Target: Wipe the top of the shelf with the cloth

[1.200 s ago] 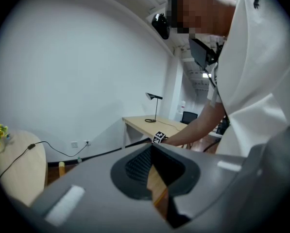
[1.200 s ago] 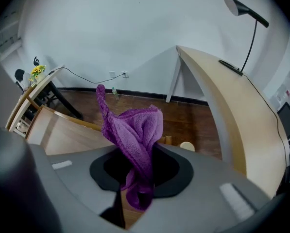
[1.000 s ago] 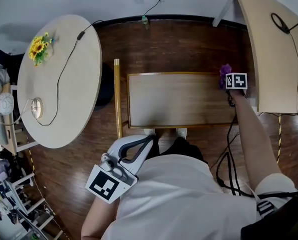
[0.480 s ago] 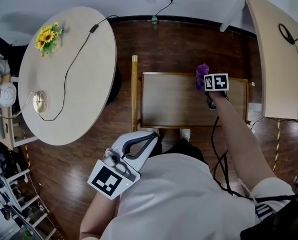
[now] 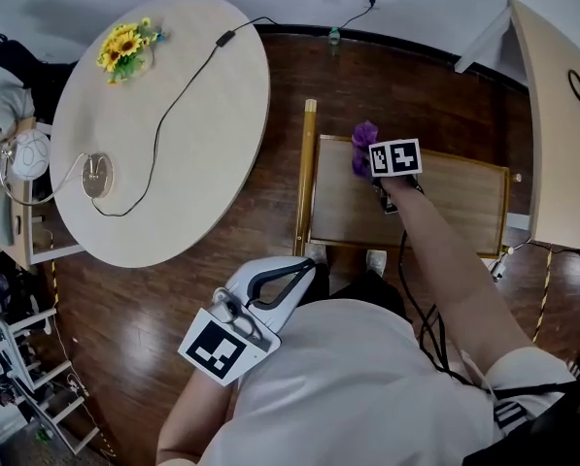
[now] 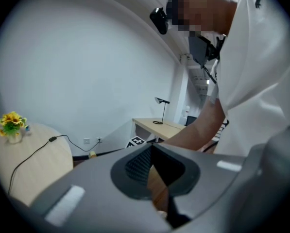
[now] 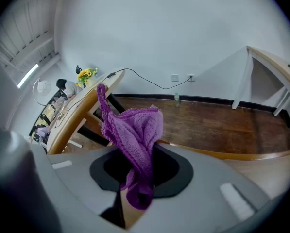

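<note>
Pinching the purple cloth (image 7: 135,130) in the right hand-held gripper (image 7: 141,176), over the shelf (image 5: 455,207). Likely soft and light; best grabbed bunched. Holding the left hand-held gripper (image 6: 152,174) pressed together, empty.

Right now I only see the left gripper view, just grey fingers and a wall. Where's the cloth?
Observer: The right gripper has its fingers shut on the purple cloth.
Operator: Is it near the shelf?
Observer: Yes, the head view shows it over the shelf top, near the left end.
Operator: And my left gripper?
Observer: It's back by the person's waist, away from the shelf.
</note>
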Available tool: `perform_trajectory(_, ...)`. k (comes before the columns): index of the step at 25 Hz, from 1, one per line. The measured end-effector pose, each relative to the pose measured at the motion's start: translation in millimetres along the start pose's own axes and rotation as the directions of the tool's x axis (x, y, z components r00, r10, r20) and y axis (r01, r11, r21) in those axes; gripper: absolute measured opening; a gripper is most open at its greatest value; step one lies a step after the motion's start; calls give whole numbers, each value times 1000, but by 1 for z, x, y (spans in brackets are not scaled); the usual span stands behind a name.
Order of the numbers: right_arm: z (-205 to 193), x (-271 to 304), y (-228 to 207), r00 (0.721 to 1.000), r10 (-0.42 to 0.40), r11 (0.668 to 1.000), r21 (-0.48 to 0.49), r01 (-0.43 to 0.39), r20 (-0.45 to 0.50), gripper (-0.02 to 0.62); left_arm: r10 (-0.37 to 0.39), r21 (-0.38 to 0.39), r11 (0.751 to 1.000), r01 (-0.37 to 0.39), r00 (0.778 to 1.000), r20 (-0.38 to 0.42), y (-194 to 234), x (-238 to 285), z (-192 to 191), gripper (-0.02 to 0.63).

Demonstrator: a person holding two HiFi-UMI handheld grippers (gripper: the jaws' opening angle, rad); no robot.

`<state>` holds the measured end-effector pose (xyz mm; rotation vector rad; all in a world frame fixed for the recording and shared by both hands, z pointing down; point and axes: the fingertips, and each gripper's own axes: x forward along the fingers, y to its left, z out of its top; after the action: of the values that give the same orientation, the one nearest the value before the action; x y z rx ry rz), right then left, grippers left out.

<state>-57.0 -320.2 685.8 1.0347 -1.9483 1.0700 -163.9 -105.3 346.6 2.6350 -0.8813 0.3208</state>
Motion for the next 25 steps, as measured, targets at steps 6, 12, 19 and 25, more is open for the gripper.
perform_trajectory(6, 20, 25, 71, 988, 148, 987, 60, -150, 44, 100, 21, -5, 1000, -21, 1000, -4, 8, -19, -7, 18)
perform_trajectory(12, 22, 19, 86, 971, 222, 967, 109, -232, 93, 100, 2, 1, 1000, -2, 1000, 3, 12, -23, -11, 18)
perform_trajectory(19, -17, -50, -8, 992, 81, 988, 120, -93, 99, 100, -112, 14, 994, 112, 994, 17, -7, 13, 3, 18)
perform_trajectory(25, -68, -130, -126, 993, -79, 981, 185, 61, 91, 100, -212, 44, 977, 211, 977, 26, -38, 63, 20, 18)
